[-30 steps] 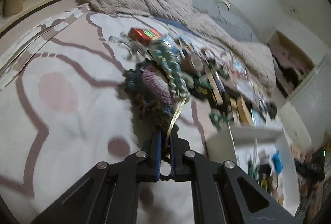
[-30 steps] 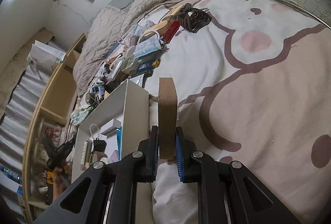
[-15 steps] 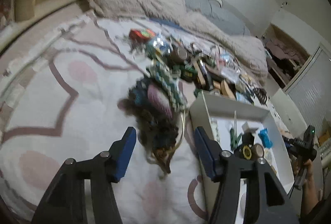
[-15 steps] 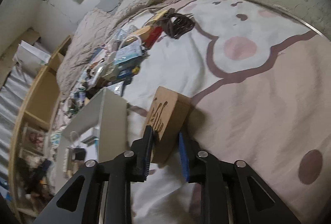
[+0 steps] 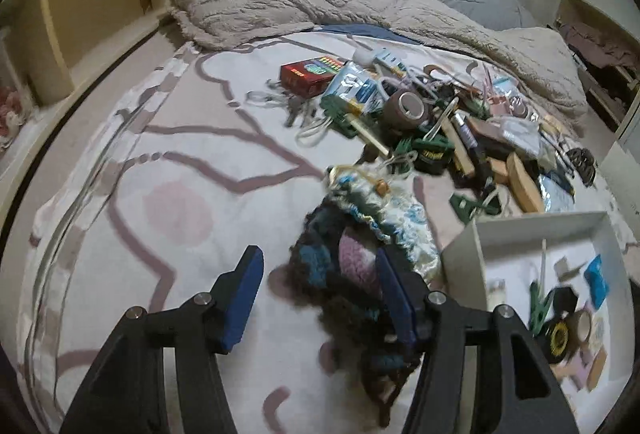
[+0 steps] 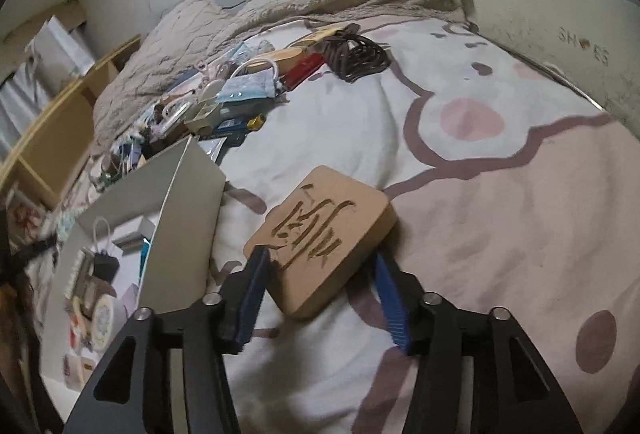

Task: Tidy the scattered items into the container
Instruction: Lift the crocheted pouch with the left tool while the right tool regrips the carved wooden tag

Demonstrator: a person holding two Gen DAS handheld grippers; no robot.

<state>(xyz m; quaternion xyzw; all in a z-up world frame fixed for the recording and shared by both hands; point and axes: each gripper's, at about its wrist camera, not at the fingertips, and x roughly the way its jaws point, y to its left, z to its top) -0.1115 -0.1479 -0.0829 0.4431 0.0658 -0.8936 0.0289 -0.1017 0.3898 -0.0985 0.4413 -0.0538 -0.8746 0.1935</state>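
— Wooden block [image 6: 322, 240] with carved lettering lies flat on the bedspread [image 6: 500, 201], its near end between the blue pads of the right gripper [image 6: 320, 304]. Those jaws are opening, and neither pad seems to press on it.

— And the white container [image 6: 182, 218]?

— Just beyond the left-hand jaw in the right wrist view, its wall standing close beside the block, small odds and ends inside.

— What about the other hand?

— The left gripper [image 5: 318, 298] stands released, jaws apart. A dark crocheted bundle [image 5: 344, 274] with teal and pink patches sits ahead of them, mostly toward the right-hand jaw, which overlaps it; I cannot tell whether they touch. It looks blurred.

— Anything farther out?

— Beyond the jaws, a heap of clutter [image 5: 440, 129]: a red box [image 5: 310, 73], a brown tape roll [image 5: 408, 107], green clips. The container [image 5: 532, 226] sits off past the right-hand jaw.
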